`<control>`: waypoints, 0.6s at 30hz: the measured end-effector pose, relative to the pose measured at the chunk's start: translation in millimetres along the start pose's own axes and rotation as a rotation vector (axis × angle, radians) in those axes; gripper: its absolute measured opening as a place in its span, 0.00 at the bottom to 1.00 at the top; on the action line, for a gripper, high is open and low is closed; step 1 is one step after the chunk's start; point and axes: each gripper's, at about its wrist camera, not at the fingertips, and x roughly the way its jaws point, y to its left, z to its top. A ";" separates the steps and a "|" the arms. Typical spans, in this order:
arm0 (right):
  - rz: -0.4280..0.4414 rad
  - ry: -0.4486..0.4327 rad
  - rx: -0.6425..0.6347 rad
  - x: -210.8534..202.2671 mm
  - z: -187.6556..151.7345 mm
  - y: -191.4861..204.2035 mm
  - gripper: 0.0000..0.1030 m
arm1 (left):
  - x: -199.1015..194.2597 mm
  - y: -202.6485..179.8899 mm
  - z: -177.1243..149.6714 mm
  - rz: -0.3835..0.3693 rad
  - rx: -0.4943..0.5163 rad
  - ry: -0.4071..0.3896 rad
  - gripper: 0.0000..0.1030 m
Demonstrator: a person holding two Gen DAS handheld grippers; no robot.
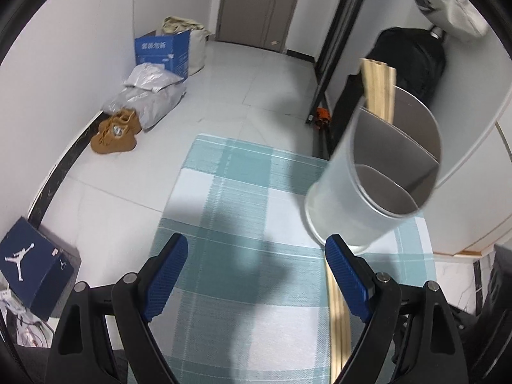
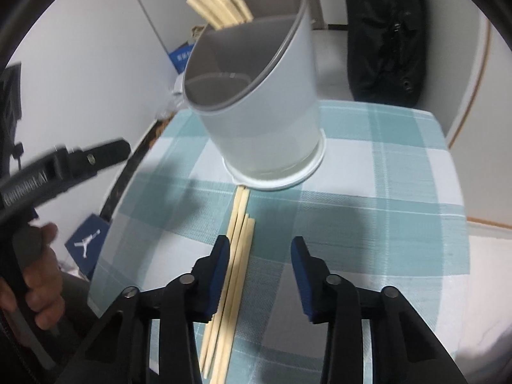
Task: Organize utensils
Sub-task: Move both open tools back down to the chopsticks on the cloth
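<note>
While my right gripper [image 2: 260, 256] points down at the table, its jaws stand apart and press on nothing. A bundle of loose wooden chopsticks [image 2: 235, 256] lies flat on the cloth; it runs just beside the inner face of the left finger [image 2: 220, 268], partly under it, and I cannot tell if it touches the pad. Between the jaws I see mostly bare checked tablecloth [image 2: 384, 192]. Ahead of the jaws, at the far tips of the chopsticks, stands a white utensil holder [image 2: 272, 121] with a grey divided inside, and more chopsticks [image 2: 220, 6] stick out of its back compartment.

My left gripper [image 1: 256, 275] is released too, jaws wide, only cloth between them. The loose chopsticks pass just outside its right finger [image 1: 347, 281], and the holder stands ahead on that side. Off to the left of my right jaws, a hand [image 2: 38, 275] grips the handle of the left tool.
</note>
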 end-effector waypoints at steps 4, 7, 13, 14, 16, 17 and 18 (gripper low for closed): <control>-0.015 0.033 -0.026 15.3 0.7 4.4 0.28 | 4.9 12.3 2.5 0.000 -0.052 0.035 0.82; -0.018 0.056 -0.029 25.5 0.7 6.0 0.24 | 7.8 18.5 3.0 -0.009 -0.088 0.061 0.82; -0.024 0.094 -0.043 43.8 1.3 8.9 0.18 | 7.3 18.0 3.6 -0.012 -0.101 0.084 0.82; -0.033 0.089 -0.049 45.5 1.8 9.2 0.17 | 7.1 17.2 3.5 -0.012 -0.099 0.084 0.82; -0.045 0.087 -0.059 46.5 2.6 10.8 0.15 | 7.8 18.3 4.5 -0.009 -0.098 0.088 0.82; -0.051 0.086 -0.064 47.9 3.1 11.5 0.14 | 8.9 16.7 3.4 -0.008 -0.098 0.093 0.82; -0.057 0.084 -0.068 48.4 3.3 13.0 0.14 | 10.1 18.3 3.6 -0.009 -0.098 0.099 0.82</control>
